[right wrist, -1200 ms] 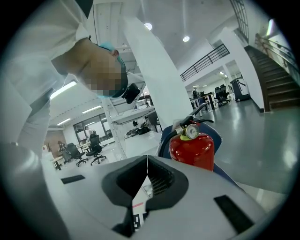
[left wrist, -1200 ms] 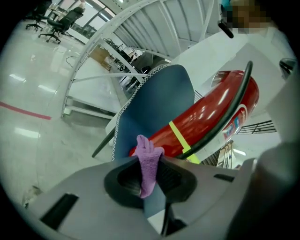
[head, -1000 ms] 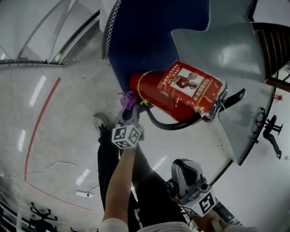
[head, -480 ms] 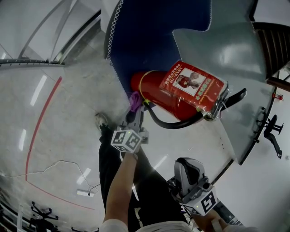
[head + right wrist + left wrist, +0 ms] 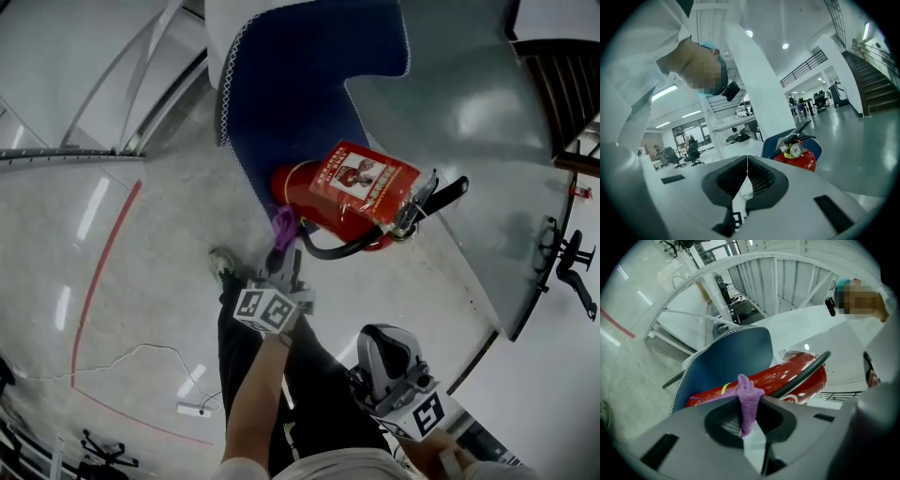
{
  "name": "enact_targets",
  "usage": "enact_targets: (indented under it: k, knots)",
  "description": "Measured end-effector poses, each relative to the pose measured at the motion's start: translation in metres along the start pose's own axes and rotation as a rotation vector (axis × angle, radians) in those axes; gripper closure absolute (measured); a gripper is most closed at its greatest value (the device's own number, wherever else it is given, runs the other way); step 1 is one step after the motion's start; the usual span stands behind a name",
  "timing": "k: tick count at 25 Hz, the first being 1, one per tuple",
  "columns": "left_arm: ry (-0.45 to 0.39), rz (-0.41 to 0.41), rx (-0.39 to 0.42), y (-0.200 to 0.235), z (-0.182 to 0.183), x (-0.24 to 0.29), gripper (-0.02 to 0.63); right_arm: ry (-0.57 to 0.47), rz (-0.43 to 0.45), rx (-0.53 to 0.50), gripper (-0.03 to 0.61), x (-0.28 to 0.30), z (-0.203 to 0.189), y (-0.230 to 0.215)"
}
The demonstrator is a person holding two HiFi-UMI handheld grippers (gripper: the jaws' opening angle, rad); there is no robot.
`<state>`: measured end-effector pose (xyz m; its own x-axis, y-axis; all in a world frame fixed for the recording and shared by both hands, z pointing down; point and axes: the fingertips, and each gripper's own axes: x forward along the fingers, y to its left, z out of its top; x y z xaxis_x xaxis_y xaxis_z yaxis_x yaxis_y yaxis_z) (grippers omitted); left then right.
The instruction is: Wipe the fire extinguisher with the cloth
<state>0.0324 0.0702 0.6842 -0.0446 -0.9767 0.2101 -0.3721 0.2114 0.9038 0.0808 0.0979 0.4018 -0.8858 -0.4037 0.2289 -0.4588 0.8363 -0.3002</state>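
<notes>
- Since a second ago, the left gripper (image 5: 281,249) has slid the cloth (image 5: 284,223) from the extinguisher (image 5: 309,186) base toward the hose (image 5: 330,251).
- Its jaws pinch the cloth, which touches the cylinder's lower side.
- The extinguisher lies on its side on a blue mat (image 5: 291,84) on the table (image 5: 487,141).
- The right gripper (image 5: 377,342) hangs low and well apart, jaws together, empty.
- To wipe well, press the cloth on firmly, stroke along the cylinder, skirt the hose, and watch for rolling.

Cloth (image 5: 748,389) end hidden inside jaws of left gripper (image 5: 751,403); print on extinguisher (image 5: 302,187) ahead too small to read
</notes>
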Motion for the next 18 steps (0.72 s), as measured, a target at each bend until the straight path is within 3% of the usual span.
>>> enact_targets:
  k: [9,18]
  knots:
    - [-0.051,0.014,-0.052,-0.060,0.038,-0.022,0.561,-0.079,-0.013,-0.048,0.565,-0.018,0.045,-0.001]
    - [-0.044,-0.015,0.012,-0.118,0.073,-0.041,0.561,-0.158,-0.009,-0.076,0.565,-0.034,0.091,0.001]
